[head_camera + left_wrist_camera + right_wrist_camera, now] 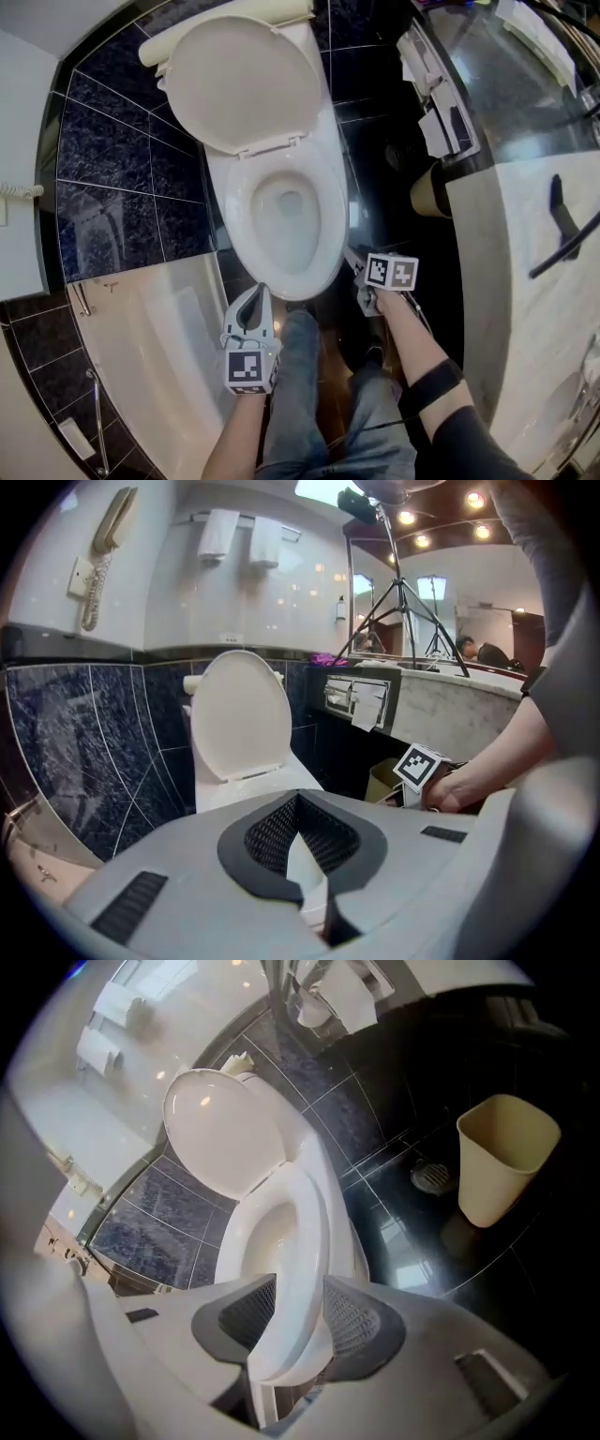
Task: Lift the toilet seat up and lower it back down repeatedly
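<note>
White moulded plastic, the toilet seat (pixel 230 206) lies lowered at frame centre. It looks stiff, light and slick, and is hinged at the back, so it is best taken at its front rim. The right gripper (pixel 300 1283) straddles that rim with its 2 jaws apart, while the left gripper (pixel 298 797) is pinched together and empty.

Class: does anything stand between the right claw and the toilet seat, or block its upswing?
Nothing visible. The right claw straddles the white oval plastic toilet seat; the seat's path to the raised white lid is free.
</note>
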Available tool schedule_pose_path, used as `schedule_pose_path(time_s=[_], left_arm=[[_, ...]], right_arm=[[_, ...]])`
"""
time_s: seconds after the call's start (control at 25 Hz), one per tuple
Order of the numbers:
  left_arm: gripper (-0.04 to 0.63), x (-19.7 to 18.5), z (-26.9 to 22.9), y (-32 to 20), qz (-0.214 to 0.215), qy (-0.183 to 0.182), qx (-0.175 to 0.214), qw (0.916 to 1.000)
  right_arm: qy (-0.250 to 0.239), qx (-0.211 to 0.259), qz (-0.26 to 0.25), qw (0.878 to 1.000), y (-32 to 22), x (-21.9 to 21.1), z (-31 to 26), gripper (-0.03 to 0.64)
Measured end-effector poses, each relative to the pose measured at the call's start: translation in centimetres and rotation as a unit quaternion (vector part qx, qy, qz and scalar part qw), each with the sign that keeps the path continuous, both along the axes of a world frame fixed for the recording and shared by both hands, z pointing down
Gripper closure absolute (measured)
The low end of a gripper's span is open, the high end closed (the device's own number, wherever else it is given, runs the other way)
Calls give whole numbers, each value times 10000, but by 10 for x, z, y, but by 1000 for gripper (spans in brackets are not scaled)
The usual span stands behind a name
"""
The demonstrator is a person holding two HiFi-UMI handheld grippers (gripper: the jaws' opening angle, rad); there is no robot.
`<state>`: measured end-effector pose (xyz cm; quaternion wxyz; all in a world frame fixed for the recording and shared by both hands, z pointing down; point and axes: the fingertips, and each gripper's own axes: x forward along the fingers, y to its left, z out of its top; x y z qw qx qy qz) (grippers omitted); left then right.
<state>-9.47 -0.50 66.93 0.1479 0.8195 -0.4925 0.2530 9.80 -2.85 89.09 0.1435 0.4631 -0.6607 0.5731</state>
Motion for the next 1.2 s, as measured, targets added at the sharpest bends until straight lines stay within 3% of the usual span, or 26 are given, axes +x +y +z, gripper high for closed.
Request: schedule_pose_path(time_s=[0.28,0.52,0.72,1.2], left_arm=[[604,-6,32,-14,-58,21,-26,10000],[604,-17,44,-22,-483,249,-239,9982],[604,-25,61,-16,-315,115,-279,9990],[604,-26,68,-9,-199,106,-346,9991]], right_arm=[[-486,-244,120,9985,-12,-18,40,442],[-658,-459,353,9961,-10,-26,62,445],[-742,-508,512,9946,-12,-27,58,485],[-848,-664,656,9920,-11,-25,52,491]])
